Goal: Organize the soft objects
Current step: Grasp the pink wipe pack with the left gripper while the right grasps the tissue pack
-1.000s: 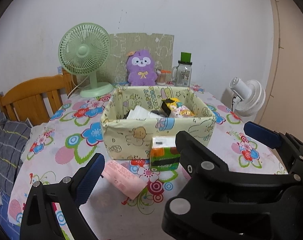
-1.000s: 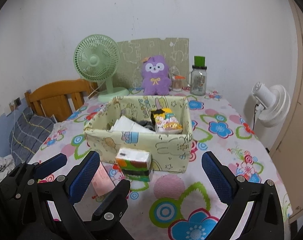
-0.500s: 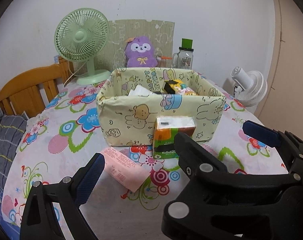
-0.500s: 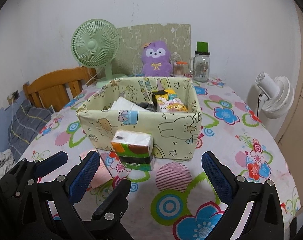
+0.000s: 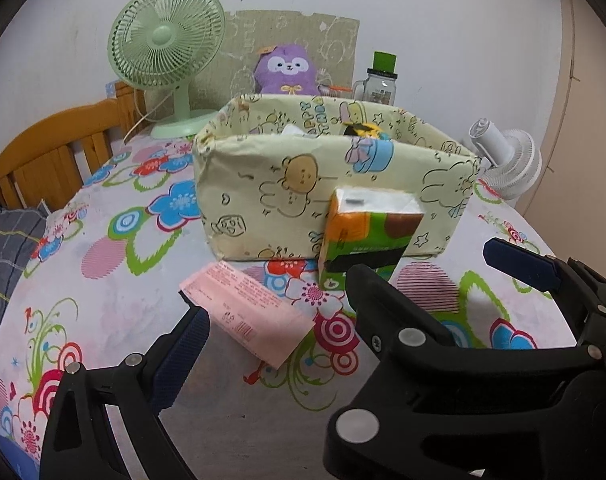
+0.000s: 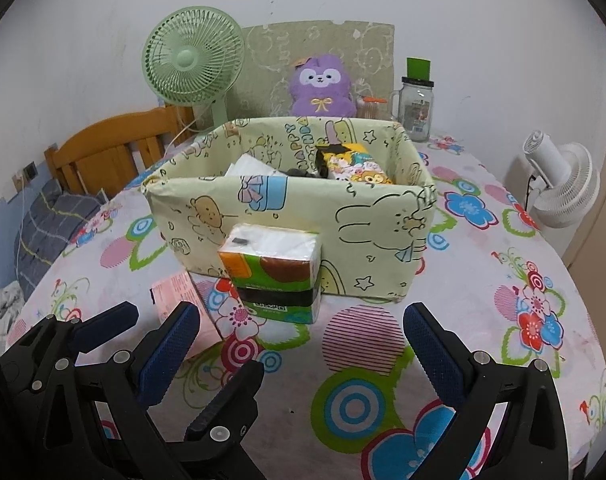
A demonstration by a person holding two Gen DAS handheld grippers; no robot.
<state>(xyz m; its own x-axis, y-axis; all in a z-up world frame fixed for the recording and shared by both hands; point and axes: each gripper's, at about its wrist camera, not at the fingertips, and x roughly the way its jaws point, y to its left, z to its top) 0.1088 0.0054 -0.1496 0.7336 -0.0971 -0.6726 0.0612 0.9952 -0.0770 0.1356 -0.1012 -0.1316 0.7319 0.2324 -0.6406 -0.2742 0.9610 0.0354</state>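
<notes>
- Here, a pale yellow fabric box (image 6: 287, 224) printed with cartoon animals sits in the middle of the table (image 6: 503, 320), which has a flowered cloth.
- Inside the box lie a white packet (image 6: 249, 166) on the left and a colourful cartoon-print pack (image 6: 357, 166) on the right.
- A green-and-orange tissue pack (image 6: 275, 272) stands on the table just in front of the box's near wall; whether it touches the wall I cannot tell.
- A flat pink packet (image 5: 247, 312) lies on the cloth to the left of the tissue pack, nearer the cameras.
- The left claw (image 5: 271, 320) is released, its jaws wide, with the pink packet just beyond its left finger.
- The right claw (image 6: 299, 344) is also released and empty, spread wide in front of the tissue pack without touching it.
- At the far edge stand a green fan (image 6: 193, 60), a purple plush toy (image 6: 323, 86) and a glass jar (image 6: 417, 104); a white fan (image 6: 563, 184) stands off the table to the right.
</notes>
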